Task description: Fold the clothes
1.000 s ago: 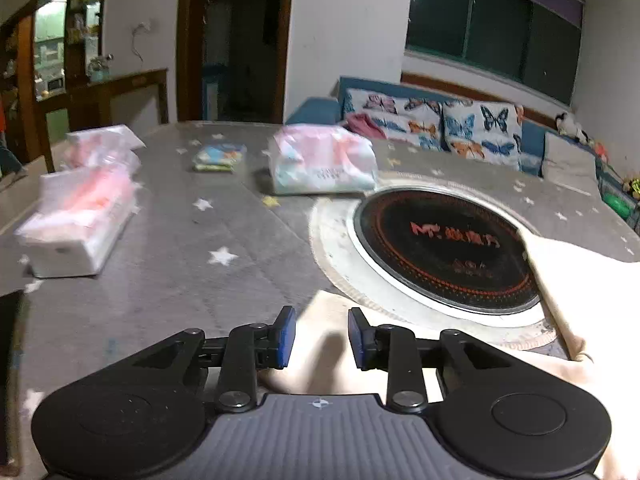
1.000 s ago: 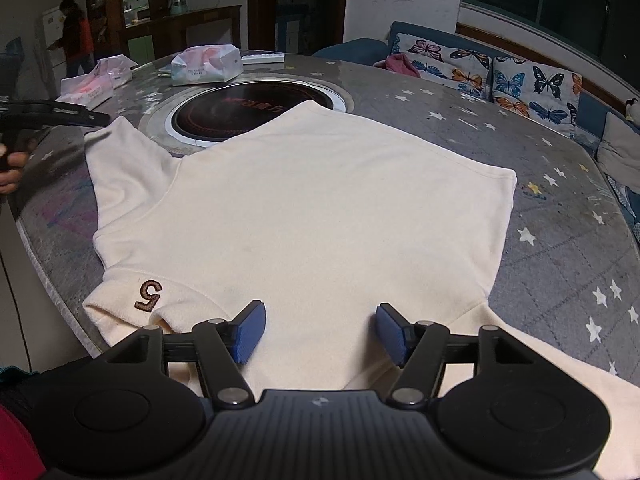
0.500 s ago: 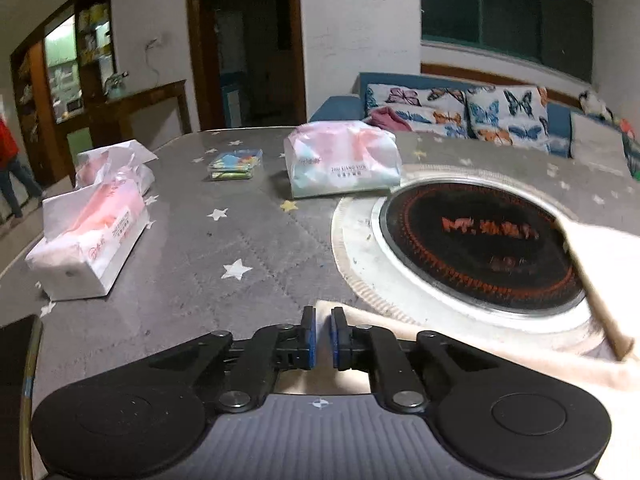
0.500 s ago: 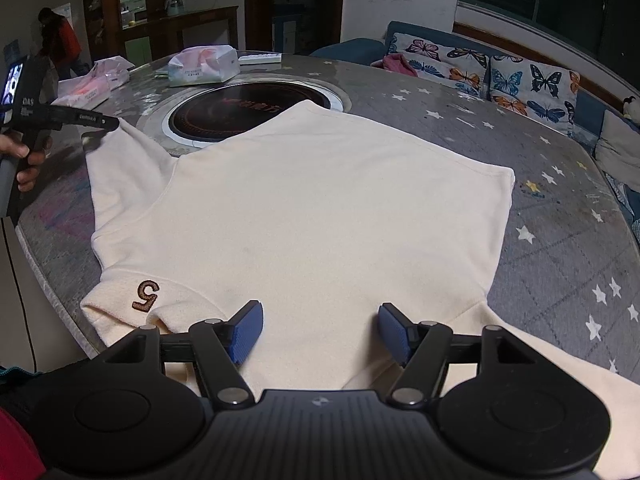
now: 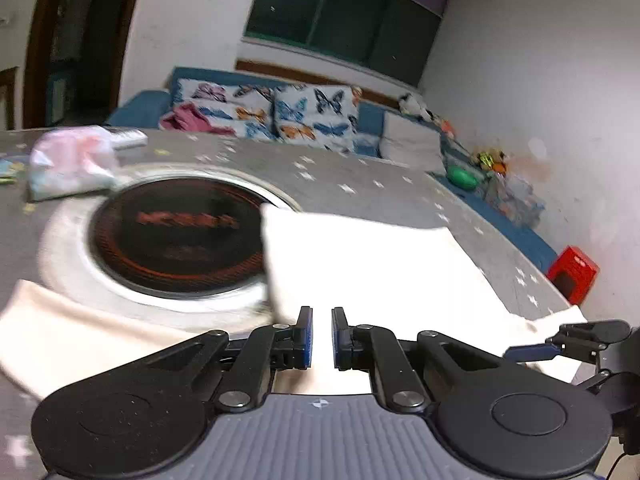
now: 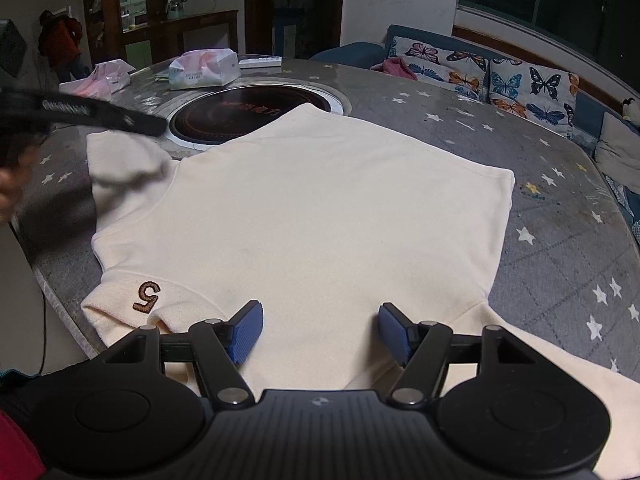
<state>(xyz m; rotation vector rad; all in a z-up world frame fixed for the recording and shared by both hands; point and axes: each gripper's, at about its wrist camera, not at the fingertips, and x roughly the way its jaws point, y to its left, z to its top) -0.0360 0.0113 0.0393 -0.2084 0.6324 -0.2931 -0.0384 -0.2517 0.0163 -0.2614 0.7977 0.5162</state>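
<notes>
Cream shirt [image 6: 320,216] lies mostly flat ahead of my right claw [image 6: 320,330], which is spread; my left claw [image 5: 319,338] pinches its sleeve, lifted. Folds mostly remain, I judge.

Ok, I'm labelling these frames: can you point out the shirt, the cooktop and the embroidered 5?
shirt [image 6: 320,208]: right wrist view, middle of the cream body.
cooktop [image 6: 224,116]: right wrist view, dark glass centre.
embroidered 5 [image 6: 147,297]: right wrist view, the brown numeral on the near sleeve.
</notes>
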